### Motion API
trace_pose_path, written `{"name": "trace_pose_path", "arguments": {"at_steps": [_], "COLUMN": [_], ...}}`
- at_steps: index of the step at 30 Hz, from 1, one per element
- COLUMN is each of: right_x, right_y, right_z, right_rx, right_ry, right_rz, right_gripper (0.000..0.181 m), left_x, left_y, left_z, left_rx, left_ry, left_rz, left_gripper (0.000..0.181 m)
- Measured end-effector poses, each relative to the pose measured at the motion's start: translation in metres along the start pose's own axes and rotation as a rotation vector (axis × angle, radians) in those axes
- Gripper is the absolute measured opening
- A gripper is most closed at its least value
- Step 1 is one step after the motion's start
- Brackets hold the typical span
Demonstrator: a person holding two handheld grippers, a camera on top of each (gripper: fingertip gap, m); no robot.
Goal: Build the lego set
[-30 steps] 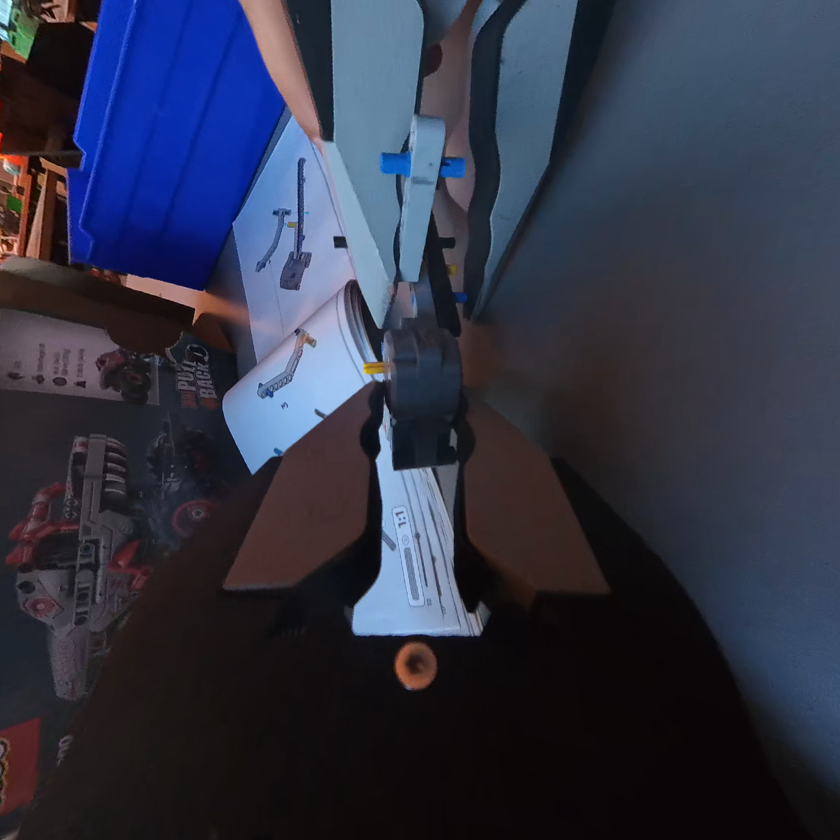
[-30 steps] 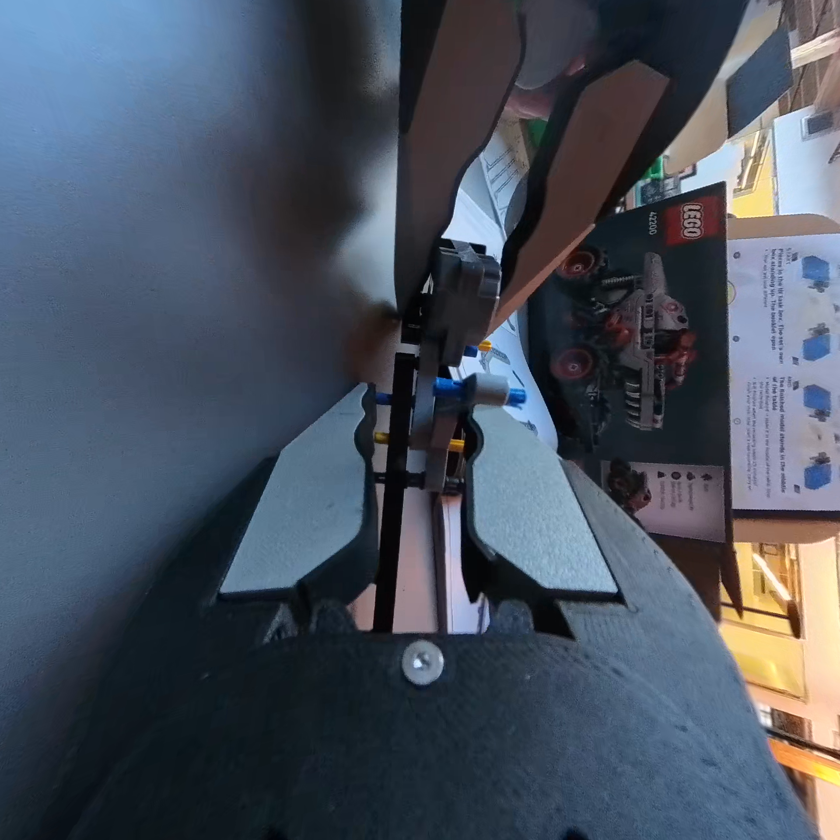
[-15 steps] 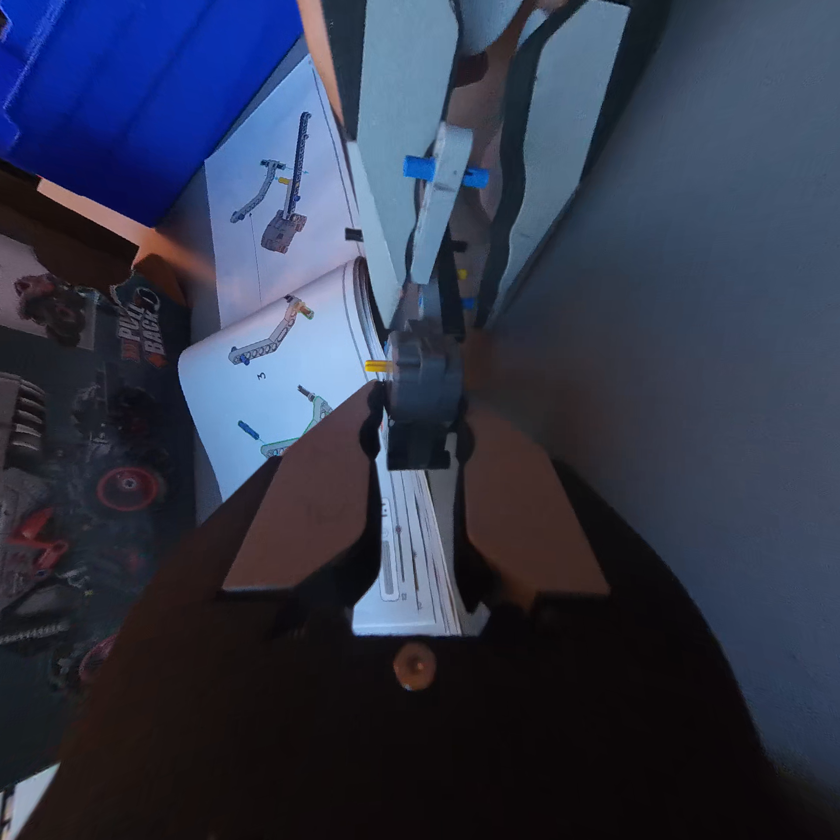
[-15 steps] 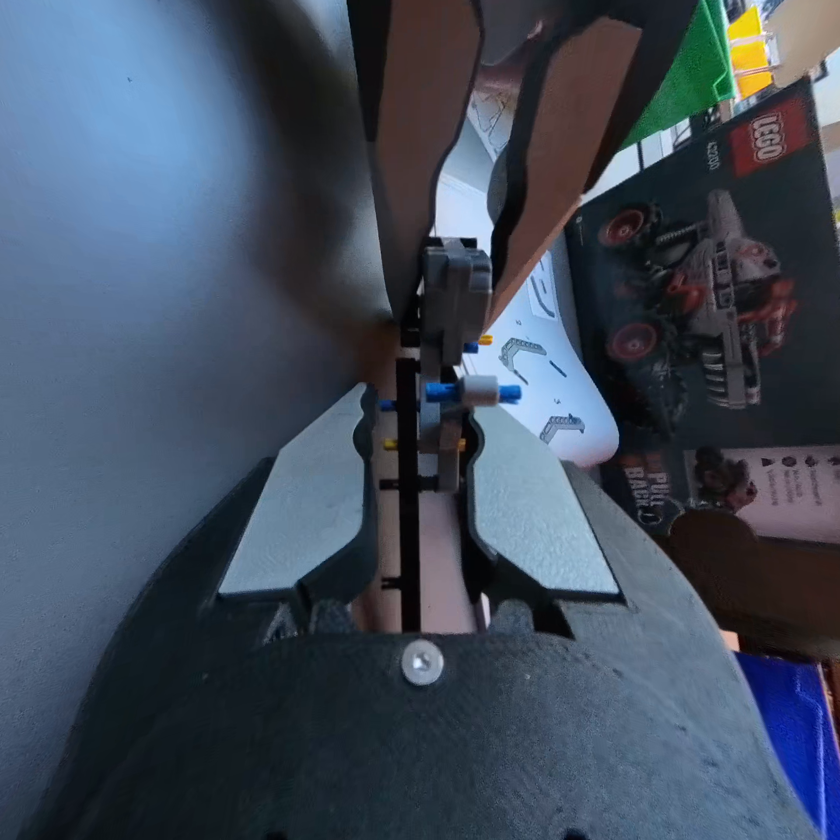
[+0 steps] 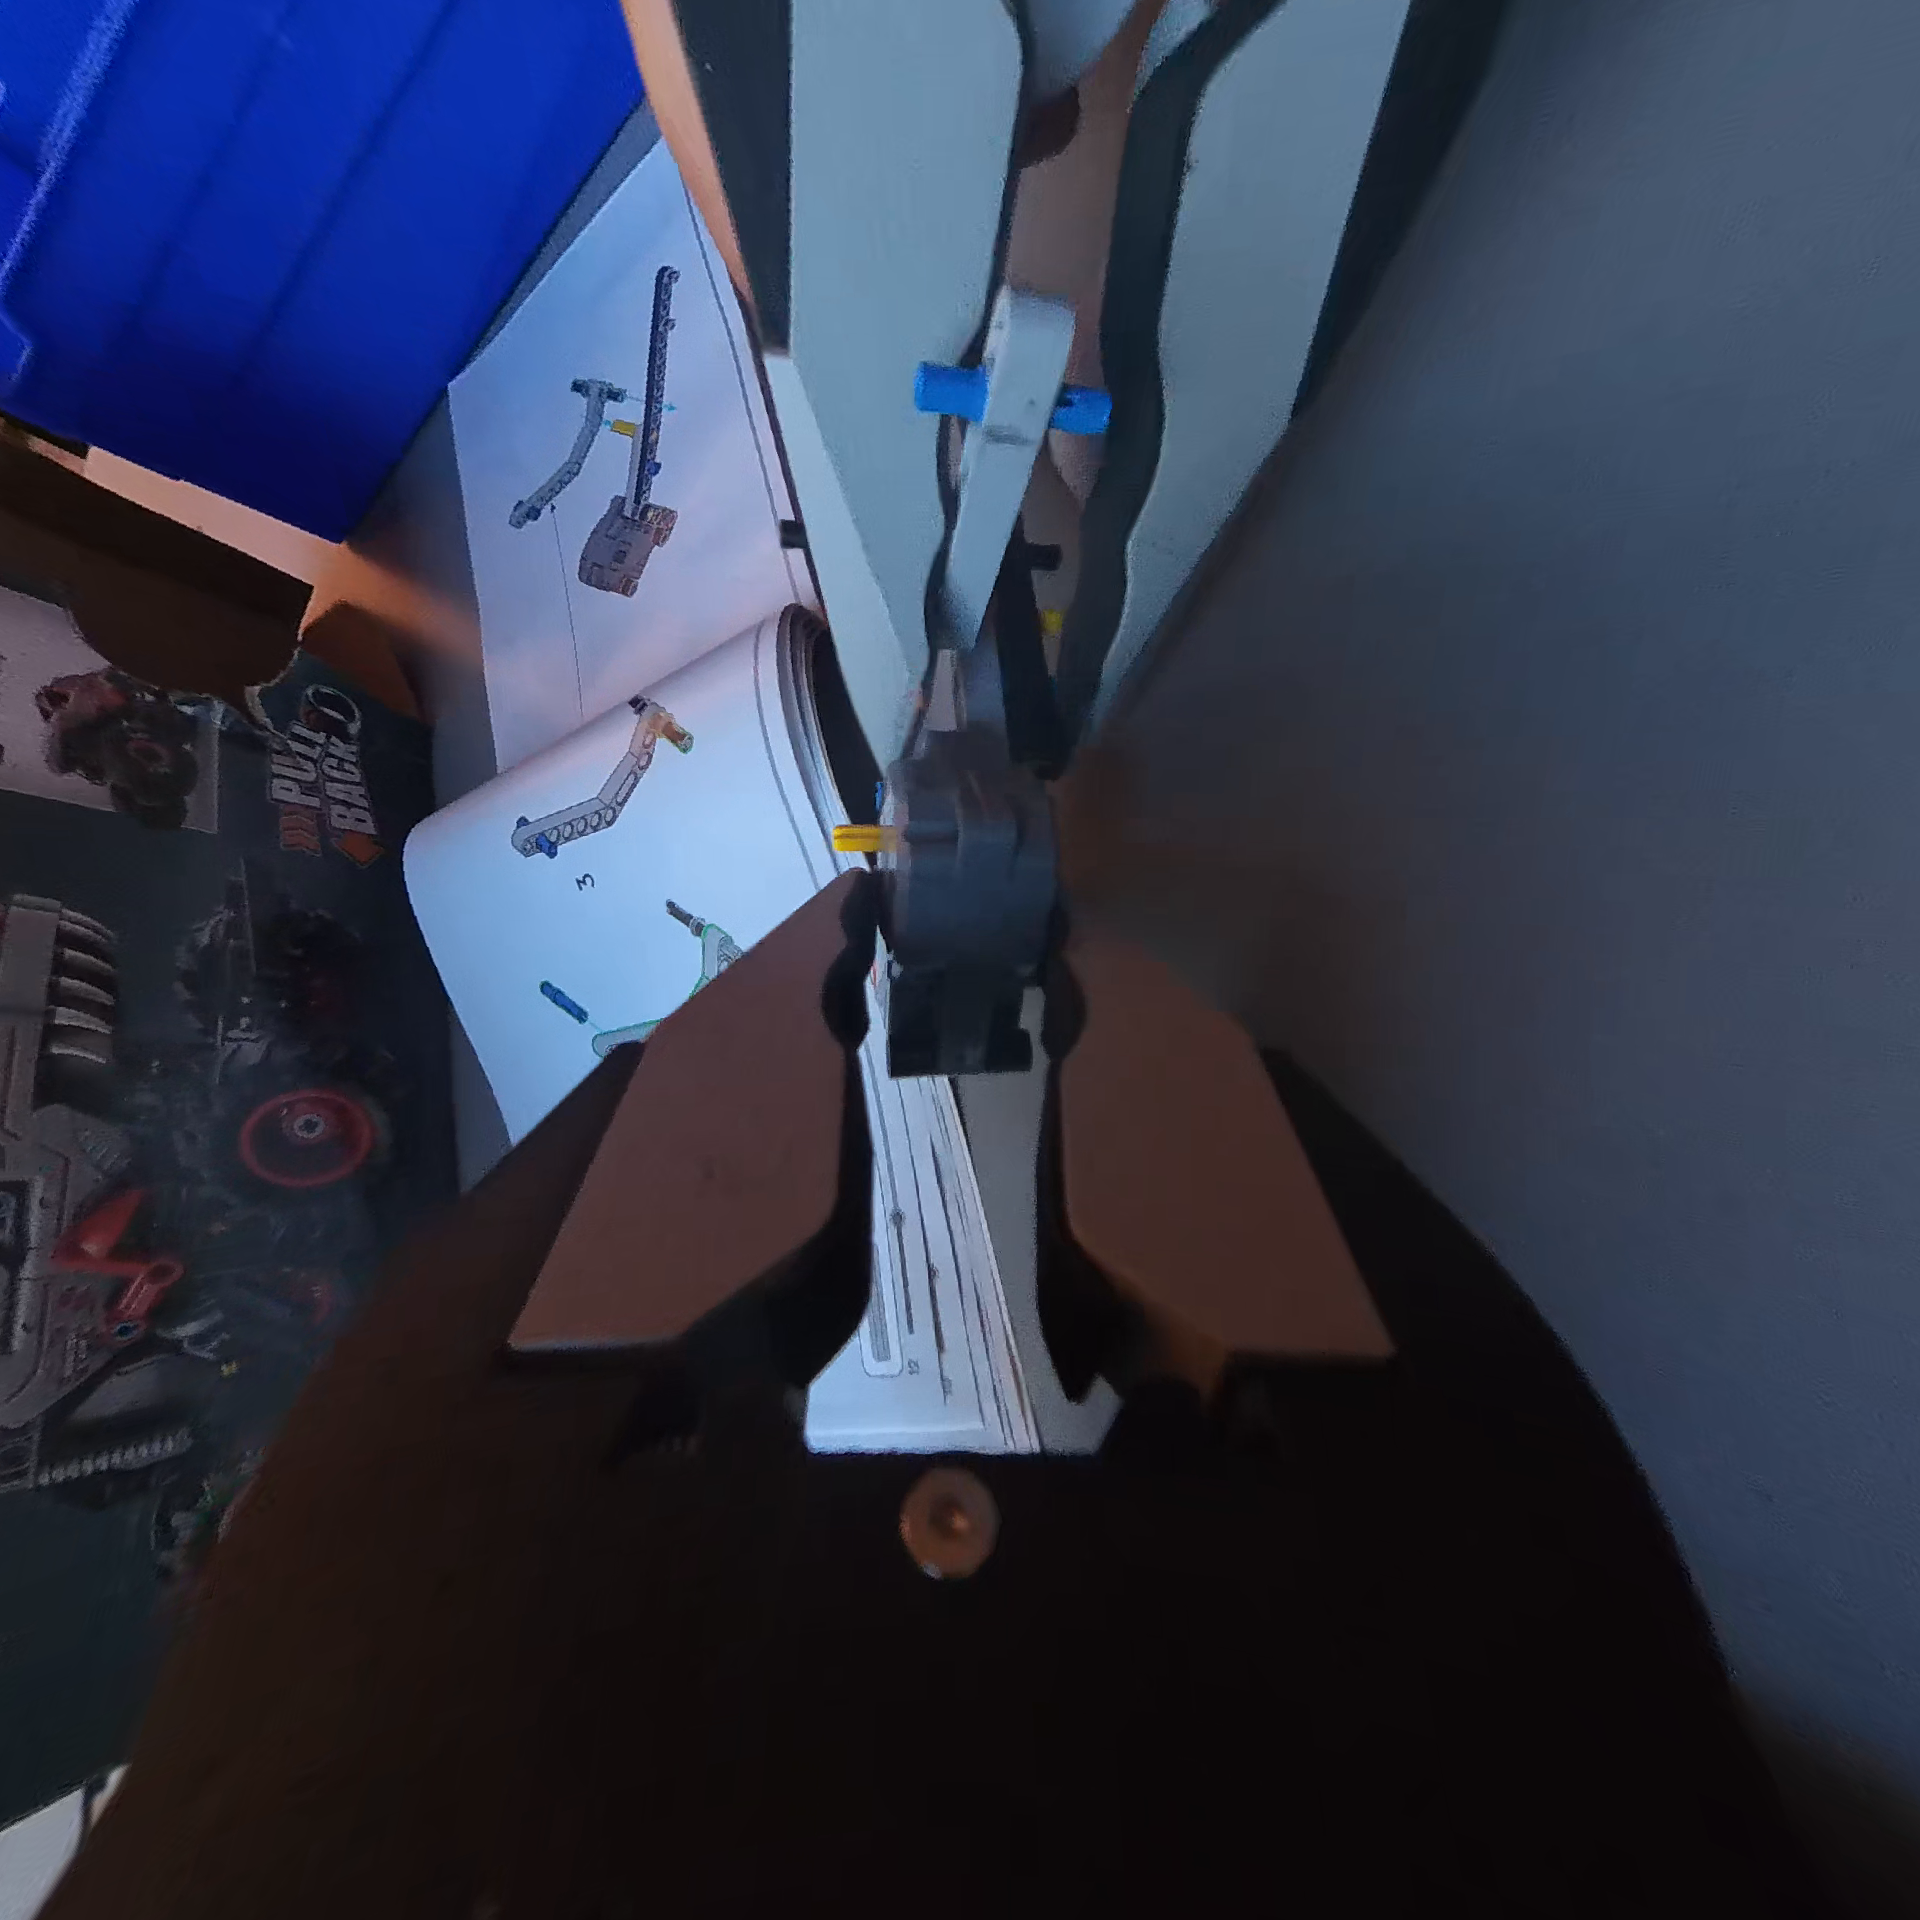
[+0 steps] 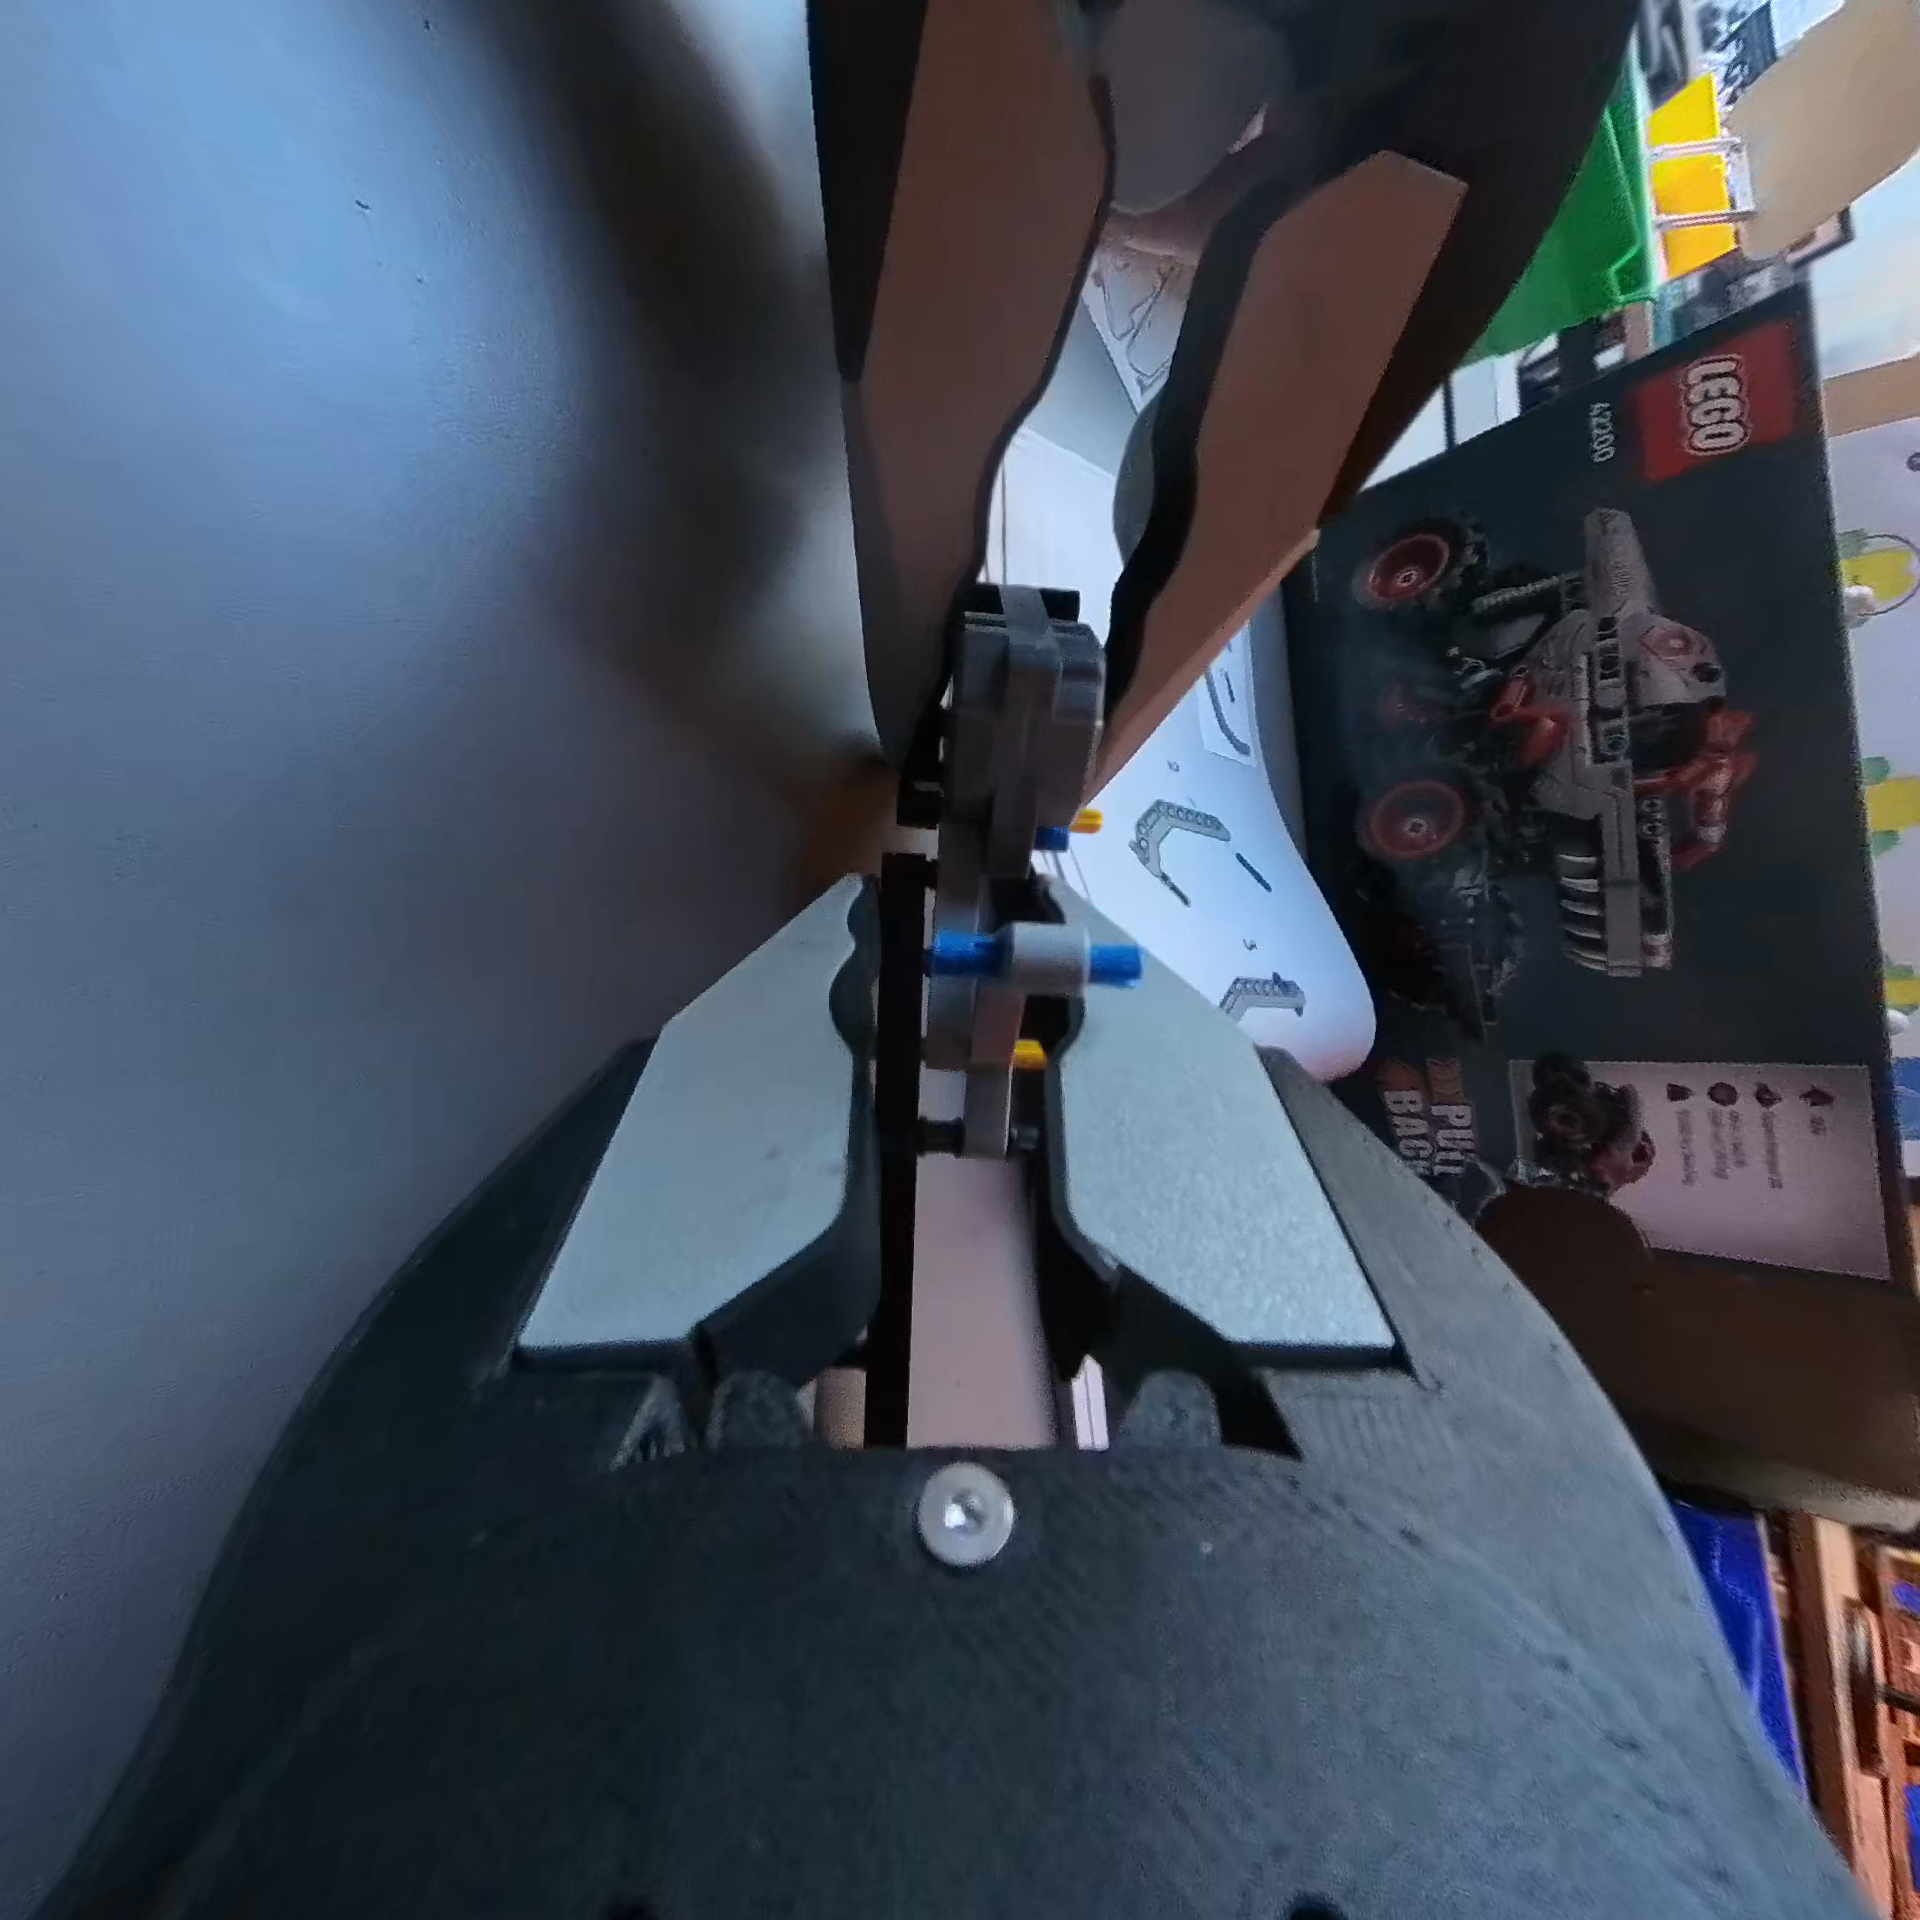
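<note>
Both grippers hold one small lego assembly between them, above the grey table. My left gripper [image 5: 961, 925], with brown pads, is shut on the assembly's dark grey block [image 5: 971, 914]. My right gripper [image 6: 961, 935], with grey pads, is shut on the other end, where a black beam [image 6: 899, 1039] and a light grey beam [image 6: 987, 1039] are joined by a blue pin [image 6: 961, 954] and yellow pins. The right gripper also shows at the top of the left wrist view [image 5: 987, 717]. The left gripper also shows at the top of the right wrist view [image 6: 1013, 758]. A yellow axle [image 5: 862, 837] sticks out of the block.
The open instruction booklet [image 5: 644, 665] lies under the grippers. The dark lego box [image 6: 1579, 748] lies beside it, and also shows in the left wrist view [image 5: 208, 1039]. A blue bin [image 5: 291, 208] and a cardboard edge [image 5: 156, 603] sit farther off. A green bin [image 6: 1579, 239] stands behind the box. My two grippers' fingertips are within a few centimetres of each other.
Both grippers have swung round together with the assembly, so the booklet, box and blue bin have slid across the background. Both grips are unchanged.
</note>
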State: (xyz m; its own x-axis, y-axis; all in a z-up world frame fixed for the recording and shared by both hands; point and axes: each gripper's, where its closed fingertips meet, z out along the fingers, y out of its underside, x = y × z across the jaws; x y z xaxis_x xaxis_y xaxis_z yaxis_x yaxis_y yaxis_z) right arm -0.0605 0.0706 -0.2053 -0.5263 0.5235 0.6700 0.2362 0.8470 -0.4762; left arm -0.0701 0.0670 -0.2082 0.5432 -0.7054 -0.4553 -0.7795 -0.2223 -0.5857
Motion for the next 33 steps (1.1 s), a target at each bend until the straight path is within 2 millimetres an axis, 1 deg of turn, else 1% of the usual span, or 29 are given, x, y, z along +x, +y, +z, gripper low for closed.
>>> {"name": "trace_pose_path", "arguments": {"at_steps": [4, 10, 15, 17, 22, 24, 26, 28, 29, 31, 33], "right_x": [0.0009, -0.0019, 0.0007, -0.0006, -0.0027, -0.0015, 0.0008, 0.003, 0.0034, 0.0033, 0.0044], "right_y": [0.0003, 0.0015, 0.0036, 0.0032, 0.0028, 0.0017, 0.0008, 0.0027, 0.004, 0.0057, 0.0055], "right_z": [0.0015, -0.0025, 0.0006, -0.0003, -0.0006, 0.0005, 0.0011, 0.0009, 0.0008, 0.001, 0.0021], "right_rx": [-0.01, -0.058, -0.086, -0.083, -0.061, -0.023, 0.024, 0.025, 0.012, -0.017, -0.011], "right_ry": [0.01, 0.005, -0.004, -0.012, -0.051, -0.07, -0.085, -0.069, -0.058, -0.049, -0.038], "right_rz": [-0.008, -0.065, 0.027, 0.029, 0.068, 0.12, 0.19, 0.175, 0.148, 0.12, 0.113], "right_gripper": [0.026, 0.026, 0.025, 0.023, 0.018, 0.019, 0.021, 0.024, 0.024, 0.023, 0.022], "left_x": [-0.0009, 0.0007, -0.0033, -0.0016, -0.0017, -0.0023, -0.0022, -0.0018, -0.0028, -0.0046, -0.0062], "left_y": [0.0015, 0.0003, 0.0028, 0.0016, 0.0015, 0.0022, 0.0021, -0.0001, -0.0003, -0.0005, 0.001], "left_z": [-0.0007, -0.0008, -0.0002, -0.0003, -0.0003, -0.0007, -0.0006, 0.0013, 0.0019, 0.0028, 0.0025], "left_rx": [-0.007, -0.003, -0.035, -0.018, -0.028, -0.035, -0.027, 0.009, 0.017, 0.016, -0.004], "left_ry": [-0.008, -0.009, -0.027, -0.015, -0.063, -0.068, -0.024, 0.012, 0.008, -0.029, -0.056], "left_rz": [-0.003, 0.023, -0.013, -0.031, 0.017, -0.034, -0.136, -0.224, -0.223, -0.148, -0.094], "left_gripper": [0.029, 0.029, 0.029, 0.029, 0.03, 0.03, 0.03, 0.03, 0.03, 0.03, 0.03]}}
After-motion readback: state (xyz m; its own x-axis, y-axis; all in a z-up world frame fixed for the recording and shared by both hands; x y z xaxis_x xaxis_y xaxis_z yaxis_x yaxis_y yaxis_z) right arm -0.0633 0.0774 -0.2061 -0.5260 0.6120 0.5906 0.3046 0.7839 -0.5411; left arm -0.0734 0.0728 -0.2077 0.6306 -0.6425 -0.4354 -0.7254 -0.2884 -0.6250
